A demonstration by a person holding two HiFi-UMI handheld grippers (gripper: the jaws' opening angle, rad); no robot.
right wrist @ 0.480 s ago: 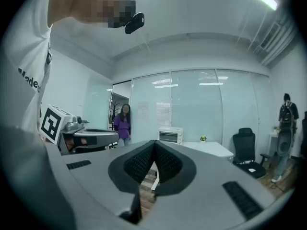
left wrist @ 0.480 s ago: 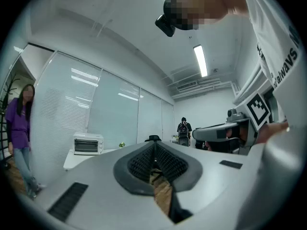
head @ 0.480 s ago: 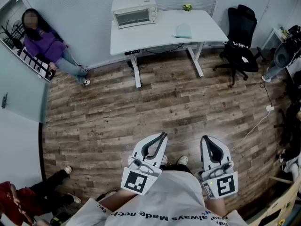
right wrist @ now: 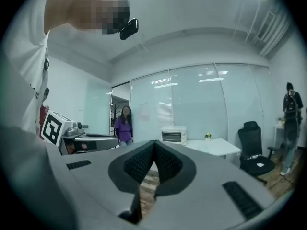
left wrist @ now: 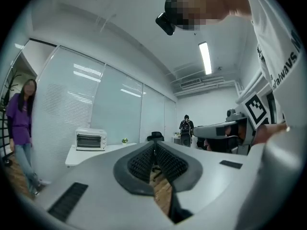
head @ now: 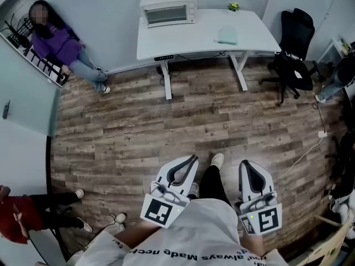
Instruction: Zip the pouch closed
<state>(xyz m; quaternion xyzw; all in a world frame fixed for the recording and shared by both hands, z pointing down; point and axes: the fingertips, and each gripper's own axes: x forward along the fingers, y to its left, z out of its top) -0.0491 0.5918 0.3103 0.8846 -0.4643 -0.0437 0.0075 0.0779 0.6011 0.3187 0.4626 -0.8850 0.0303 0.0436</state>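
Wood floor (head: 138,126) separates the person from the far bench (head: 194,37) (a pale item (head: 227,35) there may be the pouch); left tongs (head: 190,159) and right tongs (head: 247,165) are closed together, empty, so zipping looks unstarted.

Office room. White two-legged desk (head: 205,37), black wheeled swivel chair (head: 294,35) beside it, frosted glass partition walls (left wrist: 117,114), long ceiling strip light (left wrist: 205,57), grey-brown wood-plank floor (head: 166,121). White toaster oven (head: 168,7) on desk.
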